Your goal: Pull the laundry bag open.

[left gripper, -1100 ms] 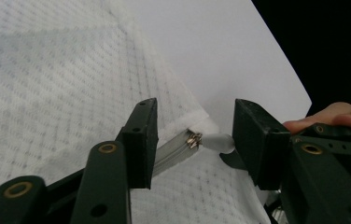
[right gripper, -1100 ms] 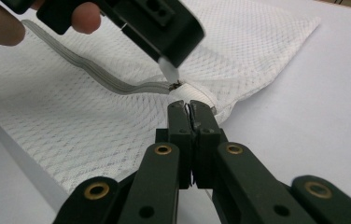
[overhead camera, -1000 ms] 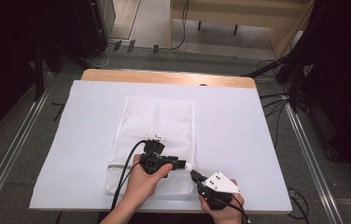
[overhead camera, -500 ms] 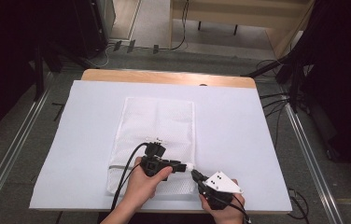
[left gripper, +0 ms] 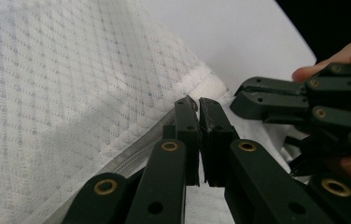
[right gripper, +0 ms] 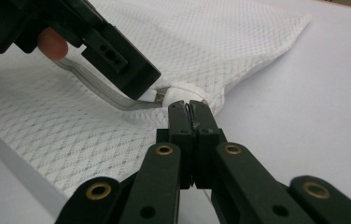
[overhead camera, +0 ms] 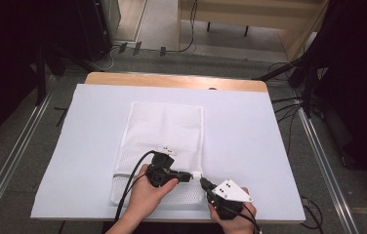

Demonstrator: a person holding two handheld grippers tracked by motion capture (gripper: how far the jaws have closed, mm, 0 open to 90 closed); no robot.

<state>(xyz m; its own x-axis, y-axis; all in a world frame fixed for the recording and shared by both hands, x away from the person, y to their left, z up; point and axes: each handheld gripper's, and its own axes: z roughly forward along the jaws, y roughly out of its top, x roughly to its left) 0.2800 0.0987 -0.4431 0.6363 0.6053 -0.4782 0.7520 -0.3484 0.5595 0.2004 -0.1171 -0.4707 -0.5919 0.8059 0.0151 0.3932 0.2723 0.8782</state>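
One mesh bag (overhead camera: 164, 146), two tools, one table (overhead camera: 250, 131).

High view: fixed overhead on the person's side, facing forward and down, far off, taking in the whole table (overhead camera: 289, 146).

Left gripper view: mounted behind own jaws, looking along them, very near the mesh bag (left gripper: 71, 84); right gripper (left gripper: 304, 107) just beyond and right of the jaw tips.

Right gripper view: same mounting, low and close; left gripper (right gripper: 99, 51) above-left of the jaw tips.

Shared by all three: the bag's zippered corner (overhead camera: 197, 174).
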